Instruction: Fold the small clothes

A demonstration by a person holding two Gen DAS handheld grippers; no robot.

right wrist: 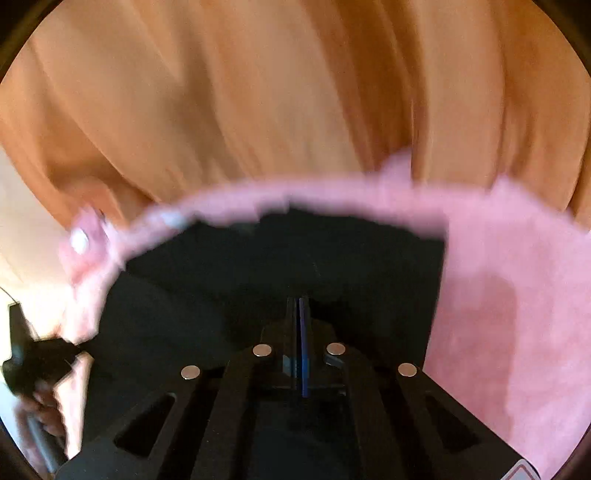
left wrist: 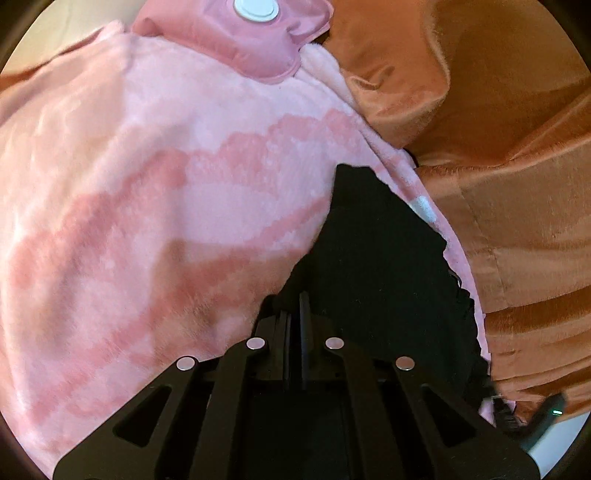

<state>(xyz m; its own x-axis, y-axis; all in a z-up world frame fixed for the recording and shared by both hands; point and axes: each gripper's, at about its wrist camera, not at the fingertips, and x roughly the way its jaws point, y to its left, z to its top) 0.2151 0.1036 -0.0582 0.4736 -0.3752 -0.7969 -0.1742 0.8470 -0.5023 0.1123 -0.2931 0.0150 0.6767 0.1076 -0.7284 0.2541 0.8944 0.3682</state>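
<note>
A small black garment (left wrist: 376,258) lies on a pink fleece blanket (left wrist: 147,206). In the left wrist view my left gripper (left wrist: 295,306) has its jaws together at the garment's near left edge, pinching the black cloth. In the right wrist view, which is blurred by motion, the same black garment (right wrist: 295,251) spreads ahead on the pink blanket (right wrist: 509,295). My right gripper (right wrist: 301,306) is shut at the garment's near edge, with black cloth against its fingertips. The other gripper (right wrist: 26,354) shows at the far left of the right wrist view, at the garment's other corner.
Orange velvet cushions (left wrist: 498,129) rise behind and to the right of the blanket, and fill the top of the right wrist view (right wrist: 277,92). A pink padded item with a white round cap (left wrist: 255,11) lies at the blanket's far end.
</note>
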